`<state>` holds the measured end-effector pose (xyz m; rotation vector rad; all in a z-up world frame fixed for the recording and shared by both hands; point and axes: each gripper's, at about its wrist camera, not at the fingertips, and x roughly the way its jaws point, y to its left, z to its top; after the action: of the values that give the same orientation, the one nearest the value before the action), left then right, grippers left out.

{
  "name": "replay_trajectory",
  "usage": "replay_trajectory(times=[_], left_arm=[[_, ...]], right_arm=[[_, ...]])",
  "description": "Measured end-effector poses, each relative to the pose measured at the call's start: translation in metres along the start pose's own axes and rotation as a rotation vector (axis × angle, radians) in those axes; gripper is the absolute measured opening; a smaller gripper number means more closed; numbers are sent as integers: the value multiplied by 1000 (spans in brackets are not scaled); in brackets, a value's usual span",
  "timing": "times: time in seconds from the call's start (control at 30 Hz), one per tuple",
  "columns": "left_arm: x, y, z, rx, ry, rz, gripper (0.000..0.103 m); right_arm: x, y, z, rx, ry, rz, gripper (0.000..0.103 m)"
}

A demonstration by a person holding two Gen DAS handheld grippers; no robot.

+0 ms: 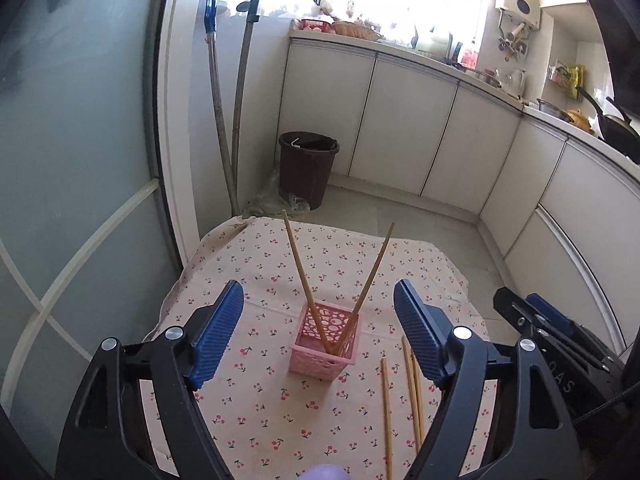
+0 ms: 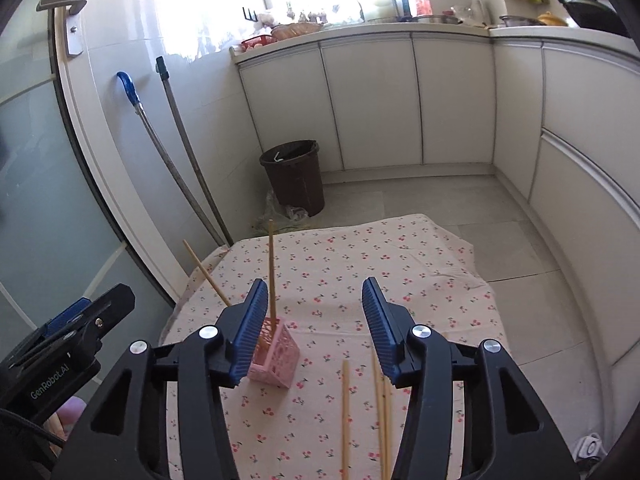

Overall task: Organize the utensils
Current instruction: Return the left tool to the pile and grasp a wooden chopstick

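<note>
A small pink perforated basket (image 1: 325, 340) stands on the cherry-print tablecloth (image 1: 260, 264). Two wooden chopsticks (image 1: 300, 268) lean out of it in a V. Three more chopsticks (image 1: 400, 400) lie flat on the cloth to its right. My left gripper (image 1: 318, 320) is open and empty, hovering just short of the basket. In the right wrist view the basket (image 2: 276, 360) sits behind the left finger, and the loose chopsticks (image 2: 346, 408) lie below my right gripper (image 2: 316, 320), which is open and empty. The right gripper also shows in the left wrist view (image 1: 536, 320).
The table is small, with its edges close on all sides. A dark bin (image 1: 308, 168) stands on the floor beyond it, next to two leaning mop handles (image 1: 228, 120). White cabinets (image 1: 420, 120) with a cluttered counter run along the back and right. A glass door (image 1: 80, 160) is on the left.
</note>
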<state>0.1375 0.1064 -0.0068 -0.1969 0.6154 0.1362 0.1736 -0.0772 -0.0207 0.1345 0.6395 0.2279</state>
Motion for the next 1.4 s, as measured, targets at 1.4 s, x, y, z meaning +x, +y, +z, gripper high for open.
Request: replay_trajectory(times=[1.4], left_arm=[[200, -113, -115, 164, 507, 184, 69]], right_arm=[[-52, -194, -33, 358, 106, -72, 96]])
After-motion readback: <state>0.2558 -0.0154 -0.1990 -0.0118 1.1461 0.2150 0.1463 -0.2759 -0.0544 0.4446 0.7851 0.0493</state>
